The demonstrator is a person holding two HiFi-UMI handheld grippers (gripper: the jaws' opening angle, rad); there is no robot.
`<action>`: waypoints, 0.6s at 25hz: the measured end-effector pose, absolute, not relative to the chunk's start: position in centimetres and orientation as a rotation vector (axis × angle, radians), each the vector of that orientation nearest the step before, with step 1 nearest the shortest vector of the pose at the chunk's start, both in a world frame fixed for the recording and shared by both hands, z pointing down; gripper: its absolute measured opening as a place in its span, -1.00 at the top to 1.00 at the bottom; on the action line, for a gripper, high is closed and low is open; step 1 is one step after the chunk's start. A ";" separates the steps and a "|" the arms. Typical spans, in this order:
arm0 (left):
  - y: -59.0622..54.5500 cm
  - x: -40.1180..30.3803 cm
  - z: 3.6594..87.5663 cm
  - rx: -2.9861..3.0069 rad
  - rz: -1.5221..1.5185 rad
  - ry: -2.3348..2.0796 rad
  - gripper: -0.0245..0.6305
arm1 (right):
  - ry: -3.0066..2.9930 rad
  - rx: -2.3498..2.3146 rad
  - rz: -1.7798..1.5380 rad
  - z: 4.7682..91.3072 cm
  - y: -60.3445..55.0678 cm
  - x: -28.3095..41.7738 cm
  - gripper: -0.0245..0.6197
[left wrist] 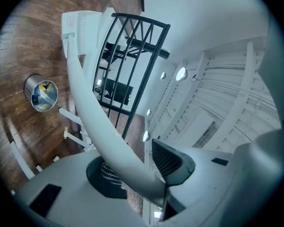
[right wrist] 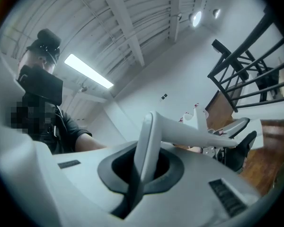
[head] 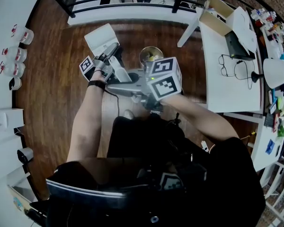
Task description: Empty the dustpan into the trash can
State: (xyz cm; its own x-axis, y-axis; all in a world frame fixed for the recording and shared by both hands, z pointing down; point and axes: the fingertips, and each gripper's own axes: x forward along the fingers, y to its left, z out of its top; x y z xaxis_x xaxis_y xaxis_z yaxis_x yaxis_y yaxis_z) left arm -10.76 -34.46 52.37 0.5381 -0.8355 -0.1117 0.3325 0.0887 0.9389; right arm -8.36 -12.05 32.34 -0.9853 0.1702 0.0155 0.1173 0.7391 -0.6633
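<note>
As you look down in the head view, open wood floor (head: 52,93) lies to your left, a black railing (head: 132,1) closes the far side, and a white table (head: 222,93) hems in your right. Your left gripper (head: 114,52) and right gripper (head: 131,83), each with a cube of black-and-white square markers, share the white plastic dustpan (head: 100,39). The round, shiny metal trash can (head: 151,56) stands just beside them.

From the left gripper view, the smooth curved handle (left wrist: 92,112) runs between jaws standing partly apart, one ribbed pad (left wrist: 166,157) clear of it. A label (left wrist: 69,21) on the pan is too small to read.

From the right gripper view, your jaws are clamped on the handle's end.
</note>
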 end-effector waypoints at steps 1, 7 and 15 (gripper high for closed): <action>-34.2 -11.1 52.4 1.185 -0.943 -0.524 0.46 | -2.861 -0.238 1.106 32.2 -12.2 -8.5 0.92; -32.3 -12.9 52.7 1.222 -0.981 -0.472 0.26 | -2.879 -0.233 1.179 31.6 -12.9 -10.1 0.87; -29.0 -16.8 55.0 1.146 -1.073 -0.482 0.22 | -2.809 -0.347 1.264 32.2 -11.1 -14.0 0.86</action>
State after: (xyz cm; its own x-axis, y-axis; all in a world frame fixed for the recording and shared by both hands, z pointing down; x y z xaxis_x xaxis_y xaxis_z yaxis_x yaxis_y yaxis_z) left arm -16.75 -28.98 54.96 0.4499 -0.8714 -0.1957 0.4321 0.0206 0.9016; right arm -13.97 -11.15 32.16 -0.9740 0.2203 -0.0529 0.1857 0.6426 -0.7433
